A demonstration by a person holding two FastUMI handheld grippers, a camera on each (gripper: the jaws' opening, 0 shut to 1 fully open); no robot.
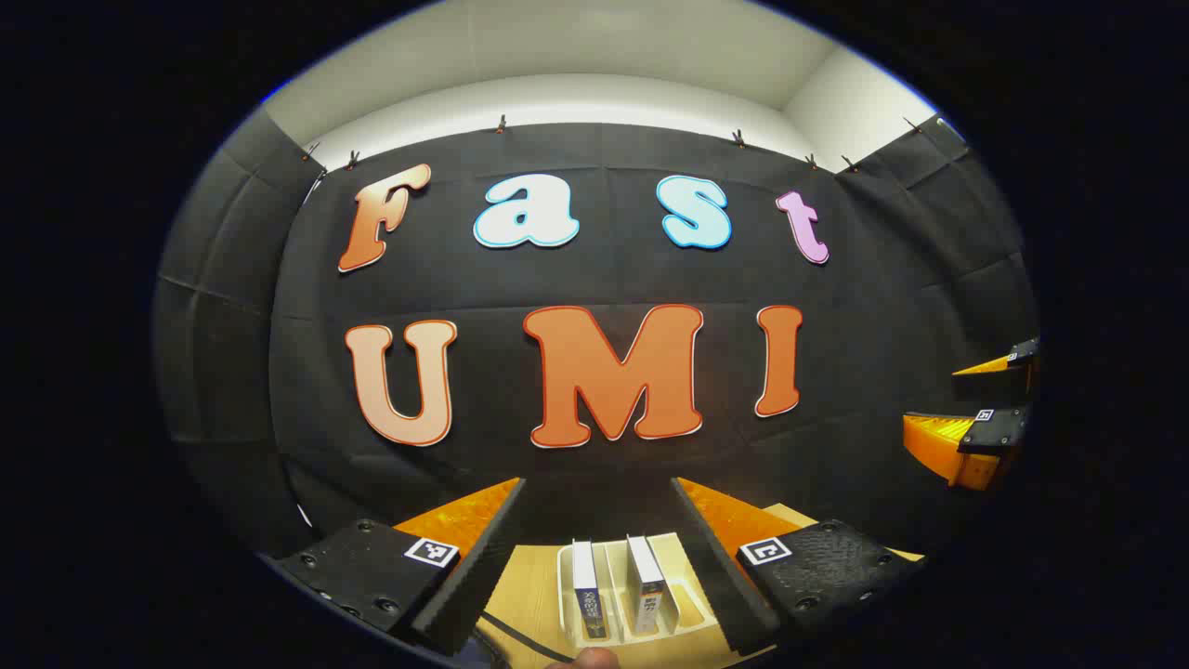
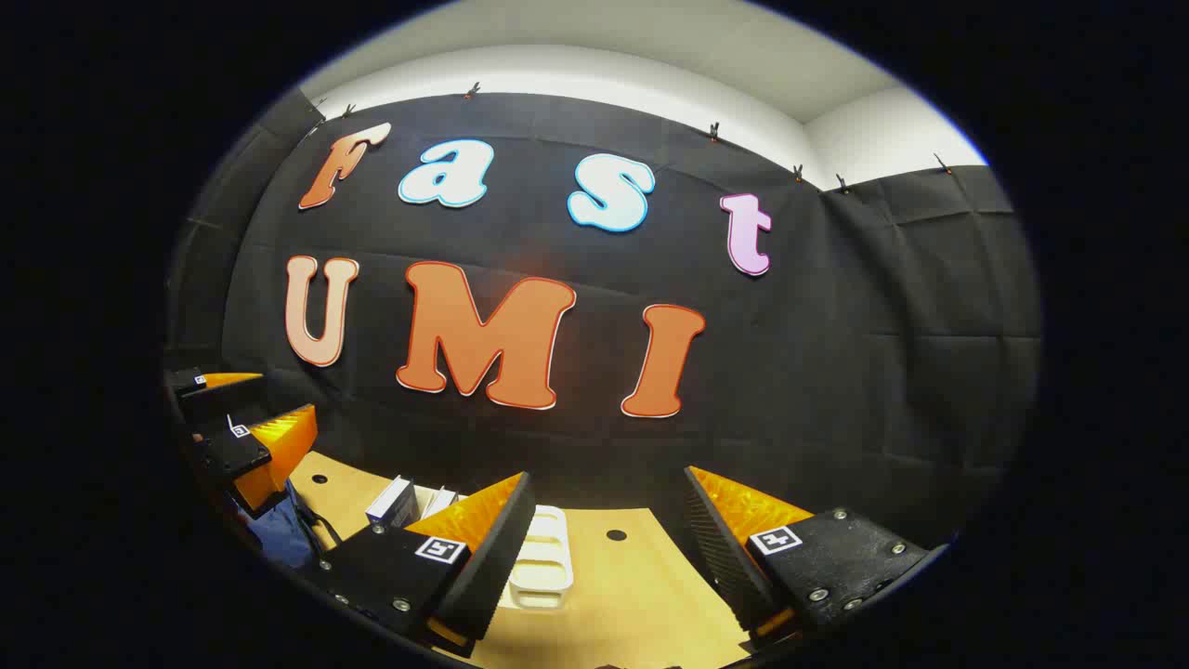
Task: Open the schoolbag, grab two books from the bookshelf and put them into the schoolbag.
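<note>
Two thin books [image 1: 585,590] [image 1: 647,585] stand upright in a white slotted rack [image 1: 692,609] on the wooden table. They lie low between the fingers of my left gripper [image 1: 597,483], which is open and held above and short of them. My right gripper [image 2: 608,474] is also open and holds nothing. Below it lies the rack's empty end [image 2: 541,557], and the books [image 2: 395,502] stand to the left past its left finger. A blue piece of the schoolbag [image 2: 279,539] shows at the lower left, under the left gripper [image 2: 286,393]. Whether the bag is open I cannot tell.
The right gripper [image 1: 934,398] hangs at the far right of the left gripper view, its jaws apart. A black cable [image 1: 502,632] runs over the table near the rack. The light wooden tabletop [image 2: 641,585] has small round holes [image 2: 616,535]. The black cloth wall stands close behind the table.
</note>
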